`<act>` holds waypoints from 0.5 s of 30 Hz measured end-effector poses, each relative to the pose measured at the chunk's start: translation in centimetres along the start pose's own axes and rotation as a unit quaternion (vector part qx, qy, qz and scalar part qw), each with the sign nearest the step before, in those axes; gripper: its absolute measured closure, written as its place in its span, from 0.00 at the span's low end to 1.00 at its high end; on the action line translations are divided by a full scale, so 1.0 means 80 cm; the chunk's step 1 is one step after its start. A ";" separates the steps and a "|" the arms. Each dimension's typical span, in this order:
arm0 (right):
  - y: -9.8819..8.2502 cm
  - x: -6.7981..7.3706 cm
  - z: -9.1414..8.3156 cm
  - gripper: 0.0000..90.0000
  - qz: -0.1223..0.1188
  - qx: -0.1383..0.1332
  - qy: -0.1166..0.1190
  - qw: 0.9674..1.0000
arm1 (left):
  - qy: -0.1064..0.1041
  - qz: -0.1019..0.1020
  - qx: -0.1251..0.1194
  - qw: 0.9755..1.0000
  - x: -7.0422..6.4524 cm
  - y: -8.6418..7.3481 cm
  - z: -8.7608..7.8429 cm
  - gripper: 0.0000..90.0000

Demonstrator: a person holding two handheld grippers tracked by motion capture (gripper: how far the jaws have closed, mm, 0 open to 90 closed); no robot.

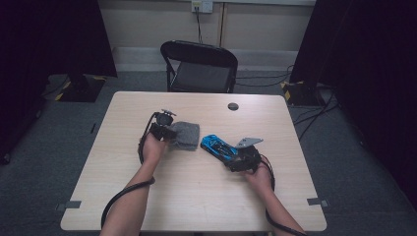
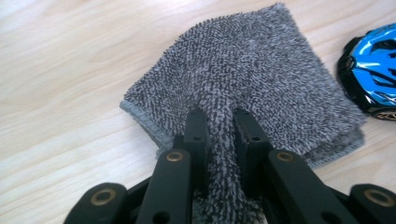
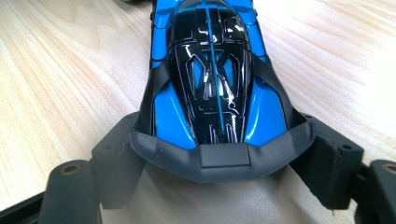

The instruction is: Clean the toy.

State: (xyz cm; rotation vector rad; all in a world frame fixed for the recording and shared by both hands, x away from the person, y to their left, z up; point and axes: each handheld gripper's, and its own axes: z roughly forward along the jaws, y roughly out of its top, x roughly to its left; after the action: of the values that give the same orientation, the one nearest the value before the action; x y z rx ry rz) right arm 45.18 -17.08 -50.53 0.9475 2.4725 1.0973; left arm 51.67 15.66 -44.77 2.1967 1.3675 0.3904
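One blue toy car (image 1: pixel 220 146) sits near the middle of the counter (image 1: pixel 196 206). Its tail is clamped between the jaws of the right hand-held gripper (image 3: pixel 219 161), probably to steady it for wiping. Just beside its nose lies one grey cloth (image 2: pixel 243 88). The left hand-held gripper (image 2: pixel 219 126) is squeezed tight on a pinched-up fold of it, seemingly ready to rub the car.

bare table (image 1: pixel 196 196) near side, cloth (image 1: pixel 187 133) beside toy car (image 1: pixel 219 146)
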 end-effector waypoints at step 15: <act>0.000 0.000 0.000 0.26 0.000 0.000 0.000 1.000 | -0.039 0.015 -0.052 0.998 -0.013 0.015 -0.047 0.86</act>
State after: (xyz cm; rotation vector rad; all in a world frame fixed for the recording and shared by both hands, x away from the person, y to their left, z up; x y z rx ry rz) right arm 45.18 -17.08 -50.53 0.9474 2.4728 1.0977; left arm 50.23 15.29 -40.98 2.1277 1.2463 0.3748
